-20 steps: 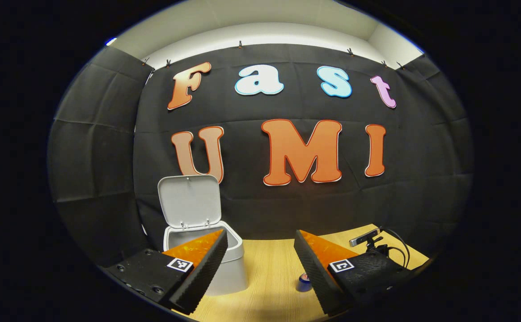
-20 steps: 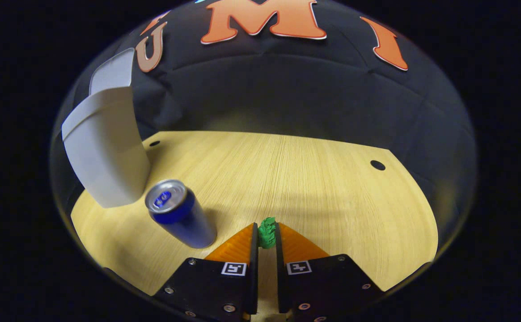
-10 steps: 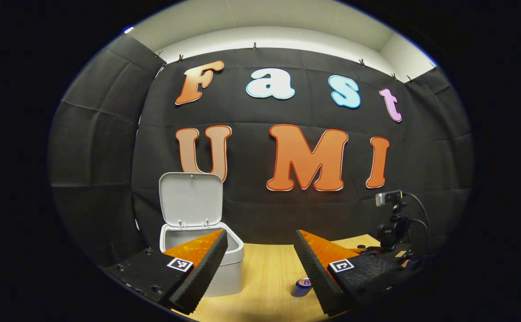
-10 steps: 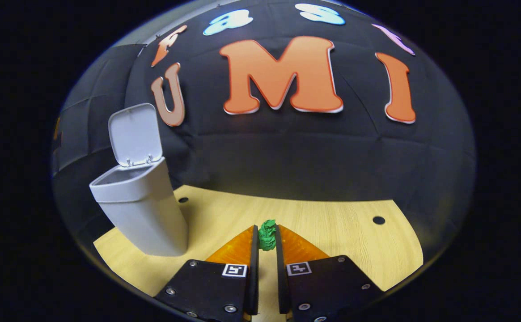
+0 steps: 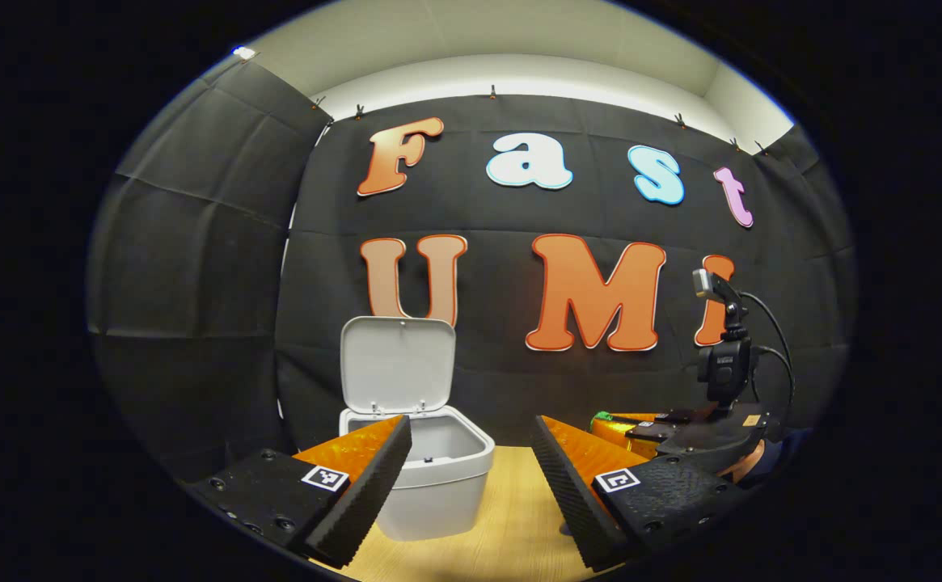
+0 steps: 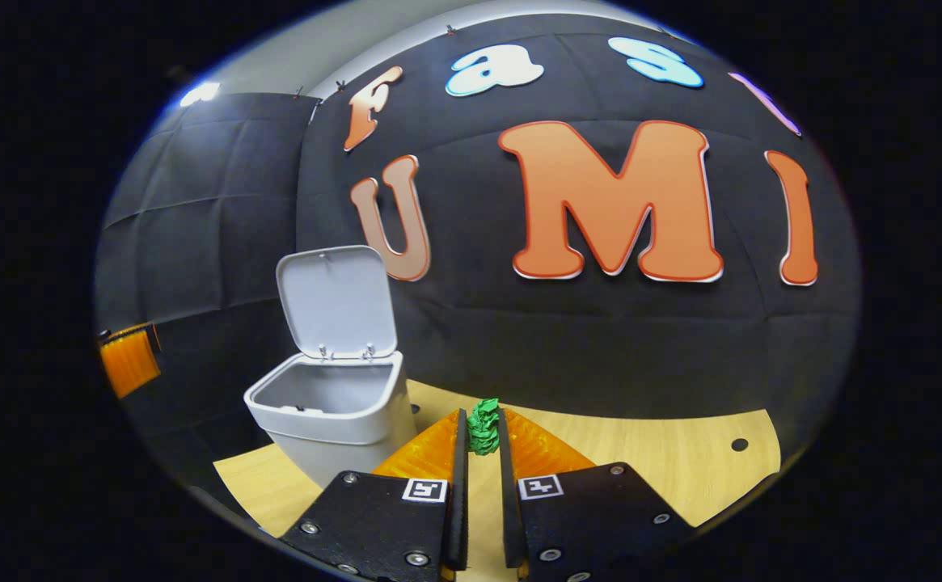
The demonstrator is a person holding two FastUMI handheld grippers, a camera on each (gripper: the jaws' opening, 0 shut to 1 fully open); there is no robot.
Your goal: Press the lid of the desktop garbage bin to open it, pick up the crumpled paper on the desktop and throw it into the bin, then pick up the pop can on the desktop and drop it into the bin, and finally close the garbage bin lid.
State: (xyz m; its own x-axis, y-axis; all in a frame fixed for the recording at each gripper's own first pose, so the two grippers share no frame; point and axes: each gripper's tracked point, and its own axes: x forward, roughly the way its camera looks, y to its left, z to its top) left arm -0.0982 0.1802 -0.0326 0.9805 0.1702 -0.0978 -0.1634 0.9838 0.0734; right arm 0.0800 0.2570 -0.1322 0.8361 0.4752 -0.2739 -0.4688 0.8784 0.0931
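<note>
Two grippers up, paper on way to open bin.

Right gripper point(image 6: 480, 436) pinching green crumpled paper point(image 6: 483, 426) between both fingers, held above desktop point(image 6: 665, 469), just right of bin point(image 6: 333, 412) with lid point(image 6: 337, 301) raised. Left gripper point(image 5: 471, 477) spread wide, holding nothing. Next, probably: carry over opening, then release.
</note>
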